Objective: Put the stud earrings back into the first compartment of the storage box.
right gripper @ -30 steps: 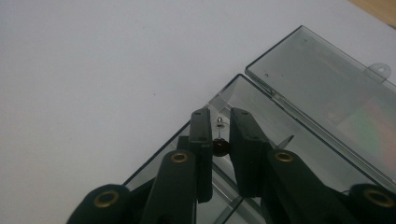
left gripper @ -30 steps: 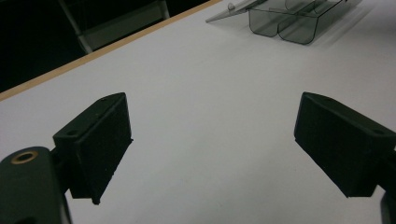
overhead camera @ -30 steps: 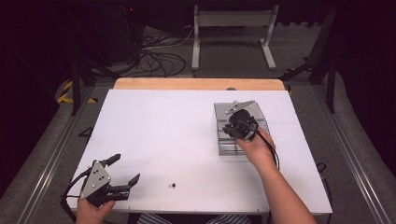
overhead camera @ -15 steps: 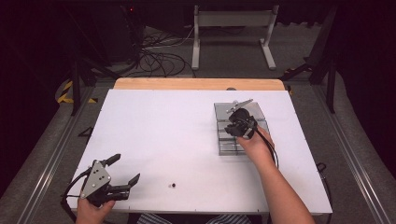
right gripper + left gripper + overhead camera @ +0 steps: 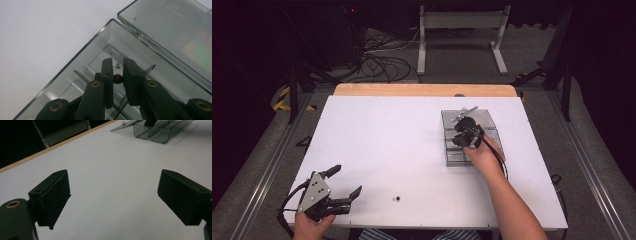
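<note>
A clear plastic compartment box (image 5: 453, 156) stands on the right half of the white table (image 5: 402, 145), its lid (image 5: 175, 32) swung open. My right gripper (image 5: 462, 129) hangs over a far compartment, pointing down into it. In the right gripper view its jaws (image 5: 117, 62) are closed on a small dark round part (image 5: 118, 79) just above the compartment floor. My left gripper (image 5: 348, 179) rests at the table's near left corner, open, with nothing between its pads (image 5: 53, 195). A tiny dark piece (image 5: 397, 199) lies on the table to its right.
In the left gripper view the box (image 5: 152, 135) shows far off at the top right. A wooden strip (image 5: 424, 90) edges the far side of the table. Beyond it are cables (image 5: 377, 60) and a metal stand (image 5: 459, 30) on the floor.
My right gripper has edged slightly farther over the box, still closed on the part. The left gripper has stayed put.
</note>
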Demonstrator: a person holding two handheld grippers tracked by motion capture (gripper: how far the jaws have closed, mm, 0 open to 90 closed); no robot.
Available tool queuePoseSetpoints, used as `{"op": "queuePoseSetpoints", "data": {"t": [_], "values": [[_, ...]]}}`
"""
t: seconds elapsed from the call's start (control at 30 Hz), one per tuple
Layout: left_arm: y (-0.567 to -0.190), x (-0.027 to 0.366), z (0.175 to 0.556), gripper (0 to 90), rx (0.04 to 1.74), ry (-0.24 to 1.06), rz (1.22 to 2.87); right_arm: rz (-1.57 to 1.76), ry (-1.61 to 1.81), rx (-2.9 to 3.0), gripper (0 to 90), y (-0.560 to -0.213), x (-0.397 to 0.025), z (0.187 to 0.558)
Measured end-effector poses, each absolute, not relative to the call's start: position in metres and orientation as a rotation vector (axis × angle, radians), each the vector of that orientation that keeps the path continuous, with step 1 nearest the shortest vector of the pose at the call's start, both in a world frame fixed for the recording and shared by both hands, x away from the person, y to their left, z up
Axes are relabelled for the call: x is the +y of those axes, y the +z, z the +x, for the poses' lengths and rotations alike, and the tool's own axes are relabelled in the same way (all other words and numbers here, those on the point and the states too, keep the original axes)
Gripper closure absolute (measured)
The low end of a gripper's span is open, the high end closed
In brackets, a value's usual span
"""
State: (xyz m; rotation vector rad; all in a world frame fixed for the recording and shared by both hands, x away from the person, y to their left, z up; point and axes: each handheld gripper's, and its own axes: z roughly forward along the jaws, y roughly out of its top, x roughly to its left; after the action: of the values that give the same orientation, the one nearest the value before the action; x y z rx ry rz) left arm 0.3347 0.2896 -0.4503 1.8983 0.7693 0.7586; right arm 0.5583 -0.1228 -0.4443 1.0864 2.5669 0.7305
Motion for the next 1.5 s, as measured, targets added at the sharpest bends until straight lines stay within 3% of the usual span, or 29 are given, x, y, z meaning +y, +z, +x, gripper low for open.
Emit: {"op": "queuePoseSetpoints", "data": {"t": [0.33, 0.47, 0.53, 0.57, 0.6, 0.7, 0.97, 1.5], "values": [[-0.45, 0.29, 0.335, 11.3, 0.772, 0.757, 1.897, 1.055, 0.831, 2.529, 55.8, -0.43, -0.122, 0.549], [-0.45, 0.29, 0.335, 11.3, 0.77, 0.761, 1.898, 0.987, 0.932, 2.492, 37.9, -0.415, -0.116, 0.535], [-0.45, 0.29, 0.335, 11.3, 0.77, 0.761, 1.897, 0.975, 0.952, 2.487, 34.4, -0.412, -0.115, 0.531], [-0.45, 0.29, 0.334, 11.3, 0.769, 0.76, 1.897, 0.929, 0.997, 2.475, 28.0, -0.406, -0.111, 0.523], [-0.45, 0.29, 0.334, 11.3, 0.769, 0.76, 1.897, 0.929, 0.997, 2.475, 28.0, -0.406, -0.111, 0.523], [-0.45, 0.29, 0.334, 11.3, 0.769, 0.76, 1.897, 0.838, 1.076, 2.466, 16.2, -0.396, -0.103, 0.509], [-0.45, 0.29, 0.334, 11.3, 0.768, 0.762, 1.896, 0.673, 1.197, 2.462, 9.5, -0.38, -0.084, 0.478], [-0.45, 0.29, 0.334, 11.3, 0.765, 0.76, 1.898, 0.451, 1.315, 2.54, 5.2, -0.38, -0.054, 0.435]]}}
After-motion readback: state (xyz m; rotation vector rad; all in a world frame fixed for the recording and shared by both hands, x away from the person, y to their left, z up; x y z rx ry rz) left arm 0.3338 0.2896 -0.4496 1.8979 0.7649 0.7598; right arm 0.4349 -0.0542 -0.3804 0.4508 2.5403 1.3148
